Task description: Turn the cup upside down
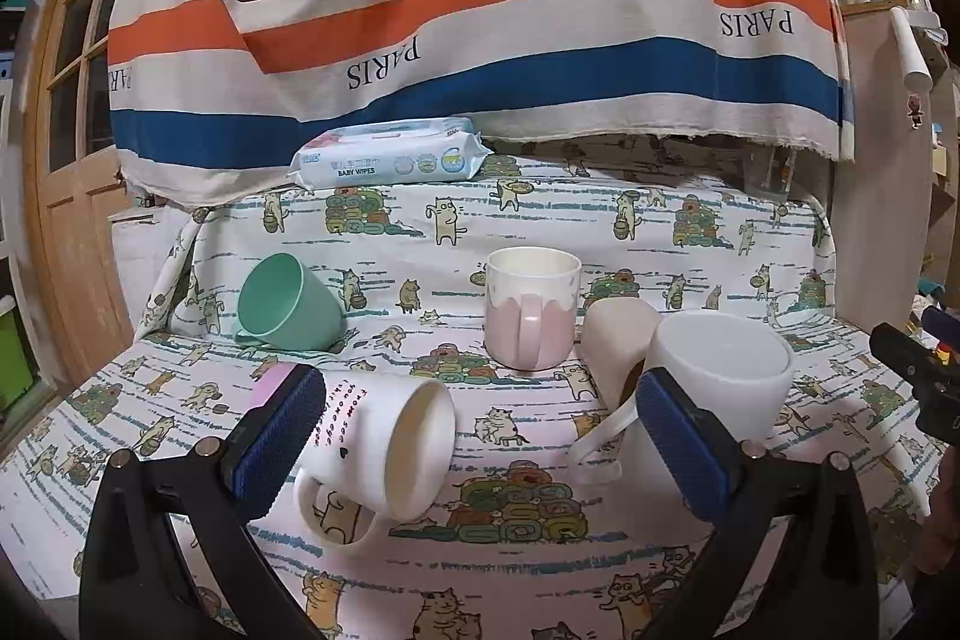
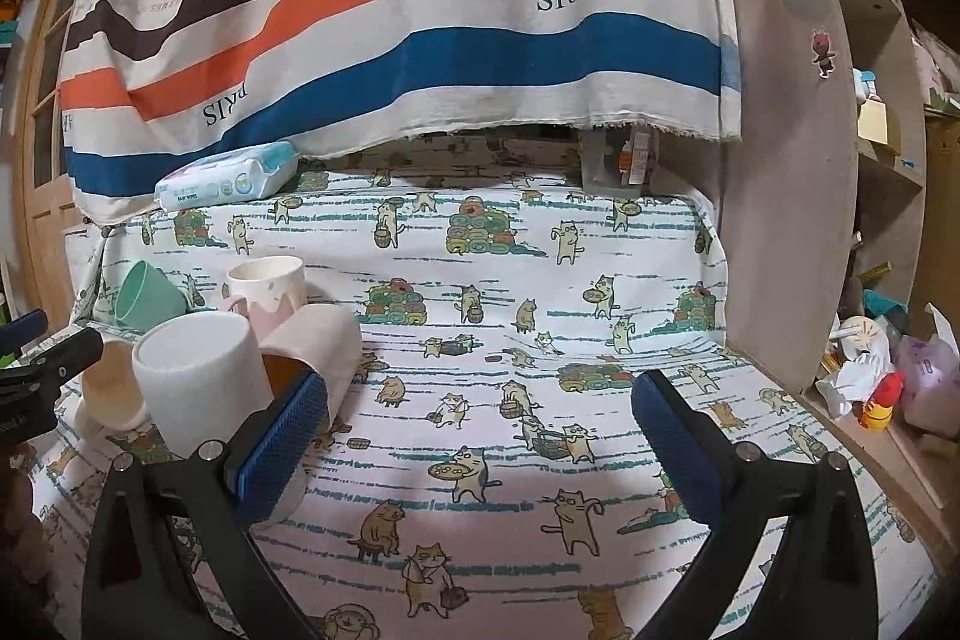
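In the left wrist view a white mug with black lettering (image 1: pixel 384 454) lies on its side, mouth facing right, handle down. My left gripper (image 1: pixel 480 430) is open, its fingers on either side of this mug and not touching it. A white cup (image 1: pixel 720 376) stands upside down at the right, also in the right wrist view (image 2: pixel 198 376). A beige cup (image 1: pixel 618 340) lies tipped beside it. A pink and white mug (image 1: pixel 531 310) stands upright. A green cup (image 1: pixel 288 304) lies on its side. My right gripper (image 2: pixel 480 424) is open and empty over bare cloth.
A cat-print cloth (image 2: pixel 540 340) covers the table. A pack of baby wipes (image 1: pixel 390 154) lies at the back under a striped hanging cloth (image 1: pixel 480 10). A wooden shelf (image 2: pixel 828 220) with clutter stands at the right. The right gripper's tip (image 1: pixel 918 376) shows at the left view's right edge.
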A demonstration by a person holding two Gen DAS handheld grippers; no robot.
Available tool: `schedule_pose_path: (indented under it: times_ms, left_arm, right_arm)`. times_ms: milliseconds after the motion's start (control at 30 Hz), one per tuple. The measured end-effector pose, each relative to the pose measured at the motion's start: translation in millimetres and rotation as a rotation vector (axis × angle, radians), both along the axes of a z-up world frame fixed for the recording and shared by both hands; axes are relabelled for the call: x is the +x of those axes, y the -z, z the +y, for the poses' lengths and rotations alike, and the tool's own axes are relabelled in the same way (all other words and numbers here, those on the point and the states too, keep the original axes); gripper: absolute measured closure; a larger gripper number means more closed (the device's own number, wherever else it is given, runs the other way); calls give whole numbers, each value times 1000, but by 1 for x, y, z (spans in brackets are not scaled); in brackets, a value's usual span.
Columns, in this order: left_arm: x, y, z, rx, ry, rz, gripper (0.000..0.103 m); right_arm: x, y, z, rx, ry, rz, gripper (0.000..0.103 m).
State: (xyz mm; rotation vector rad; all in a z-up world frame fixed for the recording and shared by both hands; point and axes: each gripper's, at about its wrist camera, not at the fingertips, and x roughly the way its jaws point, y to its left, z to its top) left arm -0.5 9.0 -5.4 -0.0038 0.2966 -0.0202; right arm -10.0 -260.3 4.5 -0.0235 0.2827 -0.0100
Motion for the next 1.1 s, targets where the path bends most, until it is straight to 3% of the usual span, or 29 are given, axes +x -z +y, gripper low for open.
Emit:
schedule_pose_path:
  times_ms: [1100]
  left_arm:
    - [0,0,-3,5,26,6,0]
  right_arm:
    - [1,0,0,2,-6,7,1]
